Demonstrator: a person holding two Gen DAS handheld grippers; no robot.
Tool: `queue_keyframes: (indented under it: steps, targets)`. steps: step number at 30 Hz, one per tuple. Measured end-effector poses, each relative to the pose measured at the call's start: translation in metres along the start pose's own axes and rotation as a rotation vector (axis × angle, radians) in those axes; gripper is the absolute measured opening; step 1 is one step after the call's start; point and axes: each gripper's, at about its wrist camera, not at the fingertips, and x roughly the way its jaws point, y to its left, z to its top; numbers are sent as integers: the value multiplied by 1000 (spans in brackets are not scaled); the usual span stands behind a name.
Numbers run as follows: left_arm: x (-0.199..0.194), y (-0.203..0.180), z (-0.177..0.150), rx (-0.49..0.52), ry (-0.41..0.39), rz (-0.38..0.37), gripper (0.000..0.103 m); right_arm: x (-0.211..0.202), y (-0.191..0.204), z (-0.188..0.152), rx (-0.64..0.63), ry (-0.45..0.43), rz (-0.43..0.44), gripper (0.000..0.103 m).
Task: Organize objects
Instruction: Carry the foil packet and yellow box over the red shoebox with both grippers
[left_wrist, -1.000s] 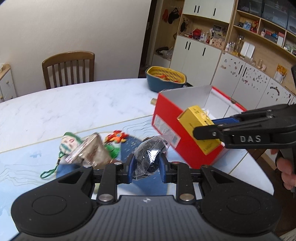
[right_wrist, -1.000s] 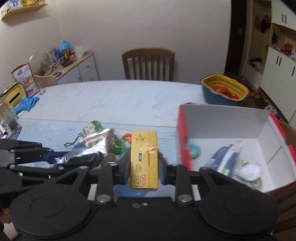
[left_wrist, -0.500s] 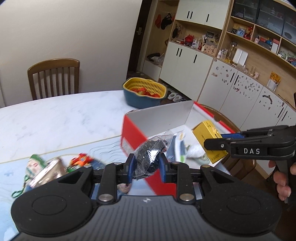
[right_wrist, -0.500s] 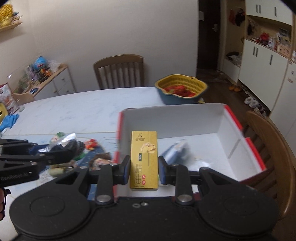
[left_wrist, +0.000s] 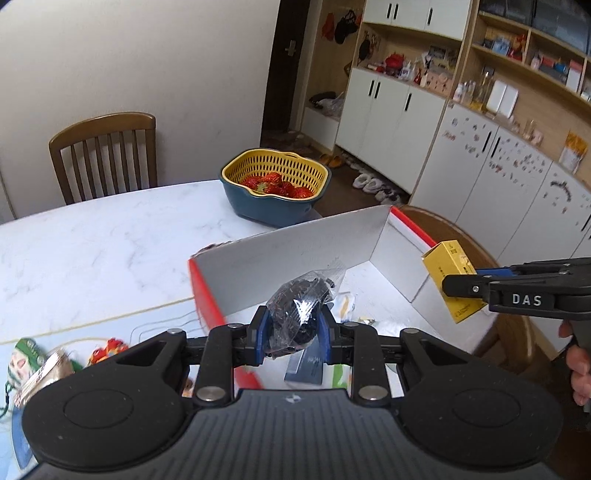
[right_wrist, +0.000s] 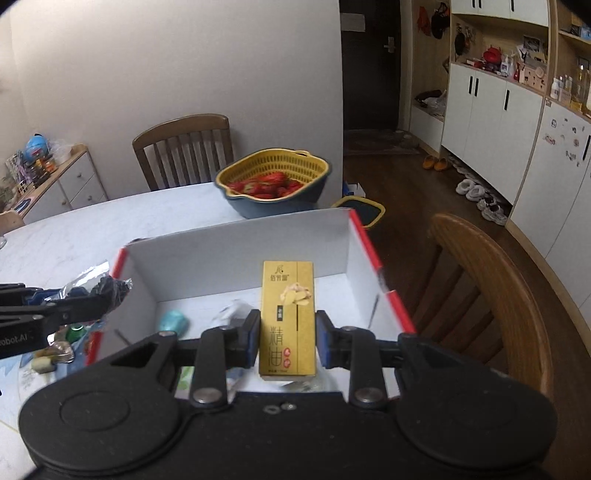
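Red box (right_wrist: 364, 236) sits at the table (left_wrist: 92, 236) edge, by the chair. Right gripper (right_wrist: 287, 338) clamps the yellow carton (right_wrist: 288, 317) above its floor; left gripper (left_wrist: 293, 328) pinches a dark bag (left_wrist: 299, 306) near the left wall. Risk: the bag's loose film snags a pad on release, or the carton tips onto items already inside.

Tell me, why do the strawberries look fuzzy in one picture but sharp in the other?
Right wrist view: the strawberry basket is smeared by motion blur, and the room looks dim. Left wrist view: the same basket is crisp and brighter, though the cupboards bend from the fisheye lens.

strawberry basket (left_wrist: 275, 184) on table (left_wrist: 92, 251) | wooden chair (left_wrist: 105, 155) behind
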Motion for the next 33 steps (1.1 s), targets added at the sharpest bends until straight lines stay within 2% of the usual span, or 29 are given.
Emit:
queue_keyframes:
  steps: [8, 15, 24, 33]
  targets:
    - [51, -23, 18, 43, 66, 117, 26, 34, -20, 9, -29, 64, 35, 28]
    - [92, -27, 20, 67, 159, 175, 26, 66, -17, 15, -103, 122, 35, 28]
    - [127, -24, 16, 69, 273, 222, 26, 104, -8, 19, -178, 192, 34, 28]
    - [145, -23, 16, 69, 392, 193, 27, 120, -7, 15, -222, 250, 33, 28]
